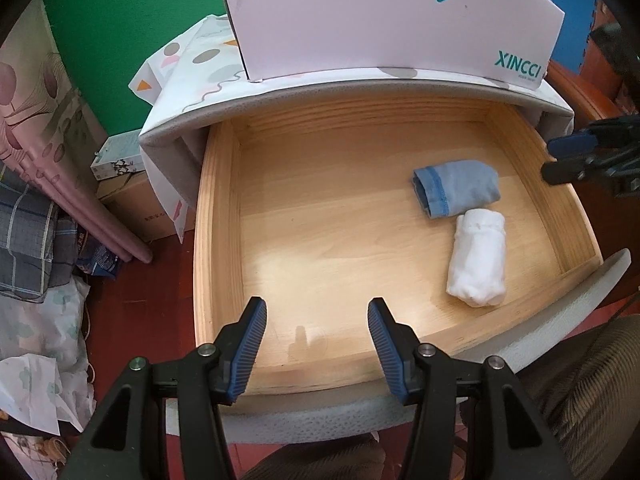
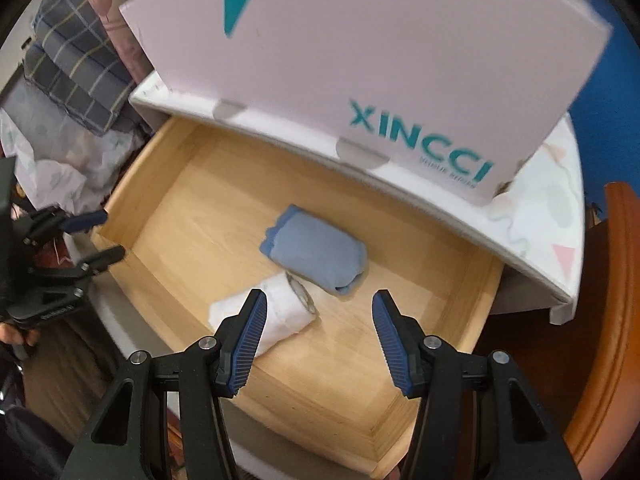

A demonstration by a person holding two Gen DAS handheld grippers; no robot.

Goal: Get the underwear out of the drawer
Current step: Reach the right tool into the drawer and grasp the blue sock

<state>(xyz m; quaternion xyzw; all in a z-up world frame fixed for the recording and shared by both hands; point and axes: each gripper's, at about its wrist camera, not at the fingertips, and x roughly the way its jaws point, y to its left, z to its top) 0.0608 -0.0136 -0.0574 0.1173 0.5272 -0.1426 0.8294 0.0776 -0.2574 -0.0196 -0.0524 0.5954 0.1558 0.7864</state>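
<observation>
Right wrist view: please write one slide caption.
Open right gripper above open wooden drawer holding rolled blue underwear and white underwear.

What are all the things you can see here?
drawer: one, light wood, pulled open
blue roll: one, blue, in drawer toward the back
white roll: one, white, in drawer, beside blue roll
box: one, pale pink with teal letters, on top of the cabinet
cloth: one, white, patterned, under box
curtain: one, pink, left of cabinet
left gripper: black, blue pads, open, over drawer front
right gripper: same, open, above the rolls
</observation>
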